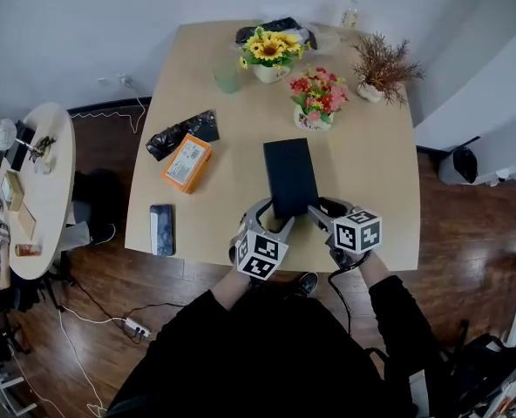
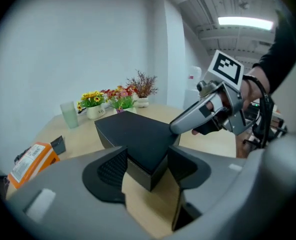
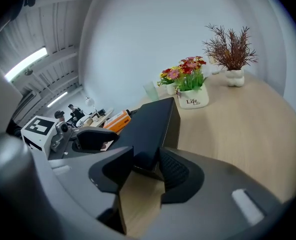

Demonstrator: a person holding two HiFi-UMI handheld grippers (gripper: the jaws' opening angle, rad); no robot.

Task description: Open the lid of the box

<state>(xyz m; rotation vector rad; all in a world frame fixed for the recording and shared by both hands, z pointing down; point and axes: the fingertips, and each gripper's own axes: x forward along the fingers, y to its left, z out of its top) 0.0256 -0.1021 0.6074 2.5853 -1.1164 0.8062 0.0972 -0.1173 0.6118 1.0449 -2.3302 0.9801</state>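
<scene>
A long black box (image 1: 290,177) lies flat on the wooden table (image 1: 371,190), its short end toward me. My left gripper (image 1: 275,217) sits at the box's near left corner. In the left gripper view that corner (image 2: 138,144) lies between the jaws, and both pads rest against its sides. My right gripper (image 1: 322,211) holds the near right corner. In the right gripper view the box corner (image 3: 153,129) is pinched between the two pads. The lid looks closed and level. Each gripper shows in the other's view, the right gripper (image 2: 180,125) and the left gripper (image 3: 90,139).
An orange carton (image 1: 187,163), a black bag (image 1: 181,132) and a dark phone (image 1: 161,229) lie on the table's left part. Behind the box stand a flower pot (image 1: 317,98), sunflowers (image 1: 269,52), a green cup (image 1: 227,78) and a dried plant (image 1: 382,68). A round side table (image 1: 49,181) stands left.
</scene>
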